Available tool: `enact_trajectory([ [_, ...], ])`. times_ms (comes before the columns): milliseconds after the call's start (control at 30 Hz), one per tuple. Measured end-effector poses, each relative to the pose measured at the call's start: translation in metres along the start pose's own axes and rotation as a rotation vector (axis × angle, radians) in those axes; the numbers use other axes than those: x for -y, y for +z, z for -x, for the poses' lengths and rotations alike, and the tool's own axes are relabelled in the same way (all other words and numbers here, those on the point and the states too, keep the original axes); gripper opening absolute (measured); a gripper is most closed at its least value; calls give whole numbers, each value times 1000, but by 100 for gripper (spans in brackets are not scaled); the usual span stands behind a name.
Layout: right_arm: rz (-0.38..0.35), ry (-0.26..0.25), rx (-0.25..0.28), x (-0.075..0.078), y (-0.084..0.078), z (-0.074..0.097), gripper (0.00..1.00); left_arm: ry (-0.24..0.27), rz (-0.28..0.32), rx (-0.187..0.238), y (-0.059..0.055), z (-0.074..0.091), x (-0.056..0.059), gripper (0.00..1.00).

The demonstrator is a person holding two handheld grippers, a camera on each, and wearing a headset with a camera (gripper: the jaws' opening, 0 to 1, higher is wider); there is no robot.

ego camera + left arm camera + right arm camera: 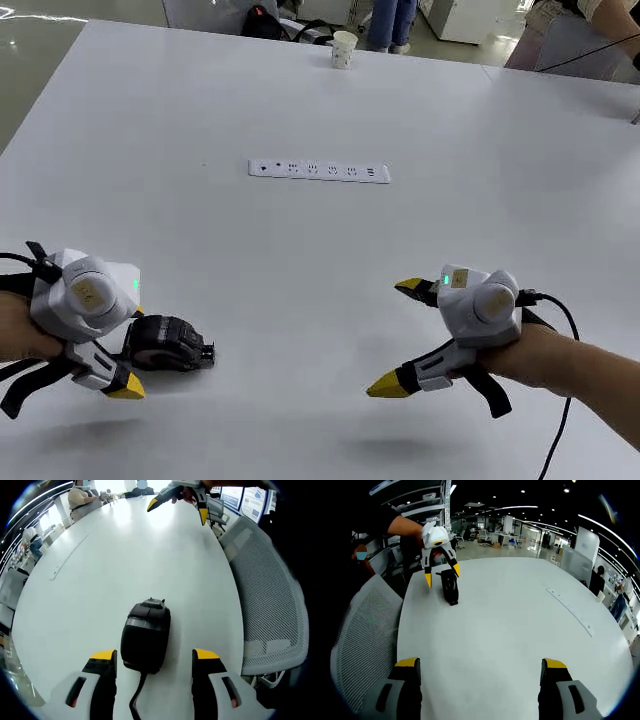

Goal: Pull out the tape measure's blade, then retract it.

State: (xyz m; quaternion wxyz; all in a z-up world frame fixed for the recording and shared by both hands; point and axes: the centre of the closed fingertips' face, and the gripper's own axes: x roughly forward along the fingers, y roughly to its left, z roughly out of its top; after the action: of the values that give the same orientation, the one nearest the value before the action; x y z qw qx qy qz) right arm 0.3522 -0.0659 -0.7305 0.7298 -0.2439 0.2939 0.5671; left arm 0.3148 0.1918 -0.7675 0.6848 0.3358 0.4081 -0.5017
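Note:
A black tape measure lies on the white table at the near left, its blade pulled in. My left gripper stands open around its rear end, jaws on either side without touching. The left gripper view has the tape measure between the yellow-tipped fingers, its strap trailing toward the camera. At the near right my right gripper hangs open over bare table, jaws pointing left. From the right gripper view, the tape measure sits far off under the left gripper.
A white power strip lies flat mid-table. A paper cup stands at the far edge. A grey mesh chair sits beside the table's near side. People stand beyond the far edge.

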Motion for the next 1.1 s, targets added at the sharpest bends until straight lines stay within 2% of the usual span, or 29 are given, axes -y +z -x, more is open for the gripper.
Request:
enact_trajectory([
  [133, 8, 9, 11, -2, 9, -9, 99, -11, -11, -7, 0, -2, 1, 46],
  [200, 16, 17, 13, -3, 13, -13, 99, 7, -16, -17, 0, -3, -3, 42],
  [333, 36, 37, 10, -5, 19, -21, 99, 47, -14, -20, 1, 0, -14, 27],
  [367, 40, 41, 9, -5, 21, -23, 99, 37, -32, -18, 1, -1, -13, 27],
  [400, 40, 42, 9, -5, 22, -25, 99, 40, -30, -24, 0, 0, -13, 27],
  [500, 45, 50, 7, -5, 24, -33, 99, 30, -102, -30, 3, 0, -11, 27],
  [533, 45, 52, 5, -5, 24, -35, 99, 25, -101, -25, 6, 1, -11, 28],
  [600, 43, 61, 2, -6, 25, -40, 99, 16, -106, -41, 8, 1, -11, 29],
  [767, 47, 81, 2, -11, 29, -52, 99, -9, -115, -63, 5, 0, -11, 29],
  [967, 54, 104, 10, -17, 39, -67, 99, -36, -144, -66, 4, 0, -7, 37],
  [1000, 56, 110, 11, -20, 41, -69, 99, -27, -168, -33, 8, -1, -9, 41],
  [1033, 58, 115, 11, -21, 42, -70, 99, -23, -156, -29, 7, -1, -10, 47],
  [1100, 65, 124, 9, -24, 43, -73, 99, -7, -127, -36, 6, -1, -15, 51],
])
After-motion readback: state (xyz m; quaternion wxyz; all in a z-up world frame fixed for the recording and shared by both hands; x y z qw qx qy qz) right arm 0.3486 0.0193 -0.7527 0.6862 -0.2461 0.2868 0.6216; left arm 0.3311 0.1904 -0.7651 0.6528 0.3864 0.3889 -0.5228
